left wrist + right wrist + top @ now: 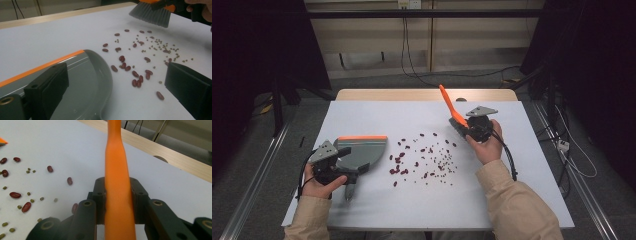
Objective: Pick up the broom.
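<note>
My right gripper (473, 129) is clamped on the orange handle of the hand brush (451, 109); the right gripper view shows both jaws pressed against the handle (117, 195), which runs straight up between them. In the high view the handle tilts up and away toward the far edge, with the grey bristle head (151, 15) hanging just above the white table (362, 210) at the far right fringe of the spill.

My left gripper (343, 161) is at the grey dustpan (362, 152) with its orange lip. In the left gripper view the jaws stand well apart, one over the pan's floor (82, 82) and the other over bare table, so I cannot tell whether anything is pinched between them; the high view suggests a hold at the pan's rear, by the handle, but does not settle it.

The scattered beans (422, 157), red kidney beans mixed with small green ones, lie between the two tools. The pan's open mouth faces right toward them, its nearest edge just beside the leftmost red beans. The brush sits on the opposite side, so I judge the sweep should run leftward across the table, from the brush toward the pan mouth. The right hand is nearer the green beans, the left nearer the red cluster
</note>
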`<state>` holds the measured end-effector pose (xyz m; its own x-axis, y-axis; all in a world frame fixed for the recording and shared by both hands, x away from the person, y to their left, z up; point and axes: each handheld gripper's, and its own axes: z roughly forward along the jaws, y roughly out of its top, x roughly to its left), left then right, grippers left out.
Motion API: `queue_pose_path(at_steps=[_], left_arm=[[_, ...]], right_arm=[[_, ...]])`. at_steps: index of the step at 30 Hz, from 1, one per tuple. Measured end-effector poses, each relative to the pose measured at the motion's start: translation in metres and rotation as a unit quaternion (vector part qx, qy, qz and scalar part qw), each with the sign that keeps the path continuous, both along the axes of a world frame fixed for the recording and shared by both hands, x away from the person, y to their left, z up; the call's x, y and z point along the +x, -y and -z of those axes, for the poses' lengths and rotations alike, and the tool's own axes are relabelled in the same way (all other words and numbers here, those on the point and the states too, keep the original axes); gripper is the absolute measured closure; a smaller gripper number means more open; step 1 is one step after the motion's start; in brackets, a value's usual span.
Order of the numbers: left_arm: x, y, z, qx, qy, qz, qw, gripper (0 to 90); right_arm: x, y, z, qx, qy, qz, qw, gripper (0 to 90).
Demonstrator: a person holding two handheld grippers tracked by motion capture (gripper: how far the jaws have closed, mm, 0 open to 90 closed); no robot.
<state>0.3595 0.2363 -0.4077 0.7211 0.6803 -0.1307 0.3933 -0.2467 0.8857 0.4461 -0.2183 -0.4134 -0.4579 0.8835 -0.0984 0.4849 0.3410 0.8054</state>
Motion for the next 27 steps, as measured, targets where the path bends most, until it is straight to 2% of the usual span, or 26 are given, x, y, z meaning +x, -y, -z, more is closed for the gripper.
queue_pose_path(at_steps=[2,4,5,7,11,15,23,27], left_arm=[[-0.001,-0.002,0.001,0.0,0.0,-0.001,1.0,5.1],[-0.001,-0.004,0.002,0.002,0.0,0.002,1.0,5.1],[-0.001,-0.005,0.002,0.002,0.001,0.002,1.0,5.1],[-0.002,-0.007,0.003,-0.001,0.0,0.0,1.0,5.1],[-0.001,-0.008,0.004,-0.001,-0.001,-0.003,1.0,5.1],[-0.002,-0.007,0.003,-0.005,0.001,-0.001,1.0,5.1],[-0.002,-0.007,0.003,0.001,0.0,-0.001,1.0,5.2],[-0.003,-0.007,0.003,0.001,0.001,-0.002,1.0,5.2]], right_arm=[[0.004,-0.006,0.005,-0.011,-0.003,-0.005,0.9999,71.7],[0.005,-0.012,0.011,-0.031,-0.004,-0.012,0.9994,71.6],[0.006,-0.015,0.013,-0.025,-0.008,-0.022,0.9994,71.6],[0.003,-0.021,0.013,-0.045,-0.007,-0.034,0.9984,71.6],[-0.003,-0.029,0.013,-0.068,-0.01,-0.061,0.9958,71.5],[-0.012,-0.032,0.012,-0.063,-0.015,-0.084,0.9943,71.5],[-0.033,-0.038,0.011,-0.059,-0.019,-0.124,0.9903,71.3],[-0.043,-0.041,0.011,-0.073,-0.019,-0.144,0.9867,71.2]])
